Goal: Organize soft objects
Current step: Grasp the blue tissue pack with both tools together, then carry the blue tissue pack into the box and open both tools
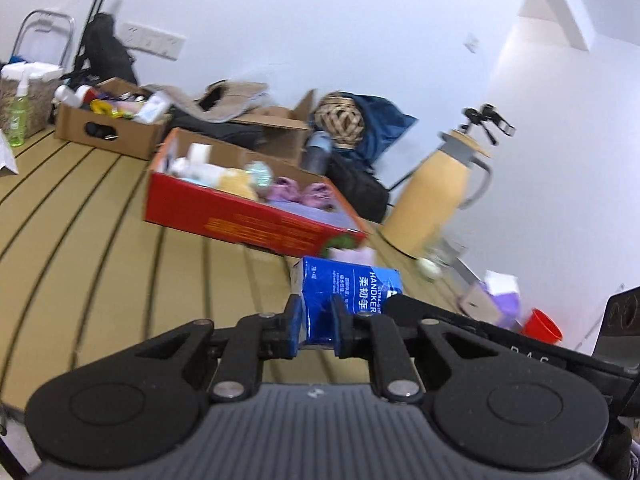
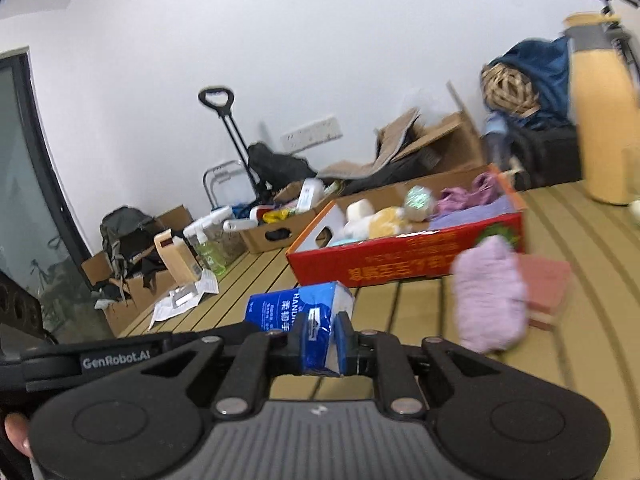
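Both tongs, left (image 1: 316,330) and right (image 2: 322,346), are pinching the light, squashy tissue pack (image 1: 348,296) by opposite ends, red box (image 1: 256,220) at 12 o'clock.

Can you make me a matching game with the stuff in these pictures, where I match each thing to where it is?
Things:
1. blue tissue pack
2. yellow plush toy
3. pink fluffy thing
4. tan jug

Places:
A. inside the red box
B. on the table, in front of the red box
C. pinched by both the left gripper and the right gripper
D. standing on the table beside the red box's end

Pairs: 1-C, 2-A, 3-B, 4-D
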The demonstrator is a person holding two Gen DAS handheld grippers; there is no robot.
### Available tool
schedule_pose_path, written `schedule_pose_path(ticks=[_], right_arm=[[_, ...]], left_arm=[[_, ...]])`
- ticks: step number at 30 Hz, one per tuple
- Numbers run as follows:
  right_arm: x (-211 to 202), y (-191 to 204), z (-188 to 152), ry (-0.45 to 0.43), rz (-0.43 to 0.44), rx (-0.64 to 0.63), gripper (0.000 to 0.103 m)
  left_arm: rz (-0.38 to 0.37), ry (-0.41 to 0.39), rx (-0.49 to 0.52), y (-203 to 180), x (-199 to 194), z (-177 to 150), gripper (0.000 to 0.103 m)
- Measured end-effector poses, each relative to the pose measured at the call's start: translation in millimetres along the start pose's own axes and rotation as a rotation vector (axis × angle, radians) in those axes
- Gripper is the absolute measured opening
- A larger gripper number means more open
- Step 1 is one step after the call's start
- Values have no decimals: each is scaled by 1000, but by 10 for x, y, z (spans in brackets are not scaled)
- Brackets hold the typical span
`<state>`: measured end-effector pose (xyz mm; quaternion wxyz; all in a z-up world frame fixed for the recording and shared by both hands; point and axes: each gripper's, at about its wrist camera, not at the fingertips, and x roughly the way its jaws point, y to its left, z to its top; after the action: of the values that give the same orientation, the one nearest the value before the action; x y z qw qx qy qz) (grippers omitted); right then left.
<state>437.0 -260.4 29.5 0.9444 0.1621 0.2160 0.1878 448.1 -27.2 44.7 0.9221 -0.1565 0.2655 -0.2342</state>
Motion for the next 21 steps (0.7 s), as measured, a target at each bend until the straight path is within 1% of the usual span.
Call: schedule_pose_path(ticks=[2,5,8,11,13,16,19,21], right_arm=[[-270,-64,-30,-20,-7,-1,14],[-550,-160,-4,-52,-15,-1,13],[-661,-249,119,-90,-20,2,13],[-587,-367,327,-114,-26,-7,13],[-404,-464,548,-119,-26,-13,13],[48,-643,934,-96,-14,-4,13],[641,-877,1334,-43,-9,18,13],[1112,-1073,1577,6,-11,42,13]], left_arm=[[-16,-1,7,-162,-44,-39,15],[-34,-13,36,-380,-37,-15,15],[-47,-28,63,-508,84,113,15],[-50,-38,77,-525,324,360,15],[-41,-52,95,-516,561,603,15],[-22,-28,78,-372,1054,1018,15],[4,15,67,-157,1611,1393,15],[28,46,62,24,2009,1618,15]])
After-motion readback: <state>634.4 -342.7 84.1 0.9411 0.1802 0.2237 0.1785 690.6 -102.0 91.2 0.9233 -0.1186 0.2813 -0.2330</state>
